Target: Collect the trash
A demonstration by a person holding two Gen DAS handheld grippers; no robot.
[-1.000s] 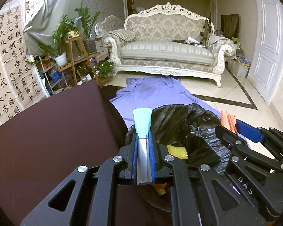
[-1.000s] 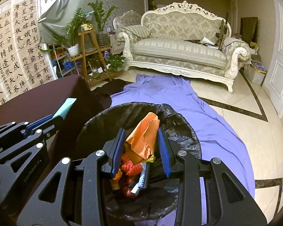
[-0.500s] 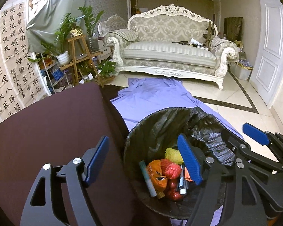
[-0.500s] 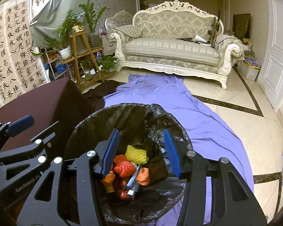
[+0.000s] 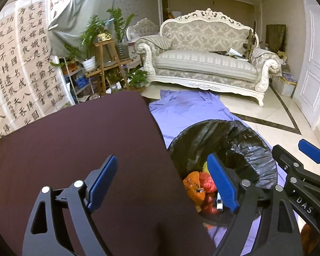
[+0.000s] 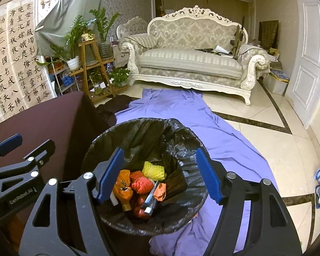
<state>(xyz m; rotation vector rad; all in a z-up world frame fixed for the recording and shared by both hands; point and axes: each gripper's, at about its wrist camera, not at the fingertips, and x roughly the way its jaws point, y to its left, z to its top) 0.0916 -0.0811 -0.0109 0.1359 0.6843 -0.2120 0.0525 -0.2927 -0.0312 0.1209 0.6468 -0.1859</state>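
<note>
Your left gripper [image 5: 162, 183] has its fingers spread wide and opening, nothing between them, above the worktop [image 5: 74, 149] edge. Your right gripper [image 6: 160, 173] fingers are opening, empty, over the bin [image 6: 181, 136]; the trash [image 6: 141, 184] lies inside.

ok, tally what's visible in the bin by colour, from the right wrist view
Inside the bin, as far as the pile shows:
Yellow mesh wad: 1
Red mesh wad: 1
Orange wrappers: 2
Silver tube: 1
Total: 5
More red pieces lie underneath, too buried to count. Both grippers' jaws are opening with nothing between them.
</note>
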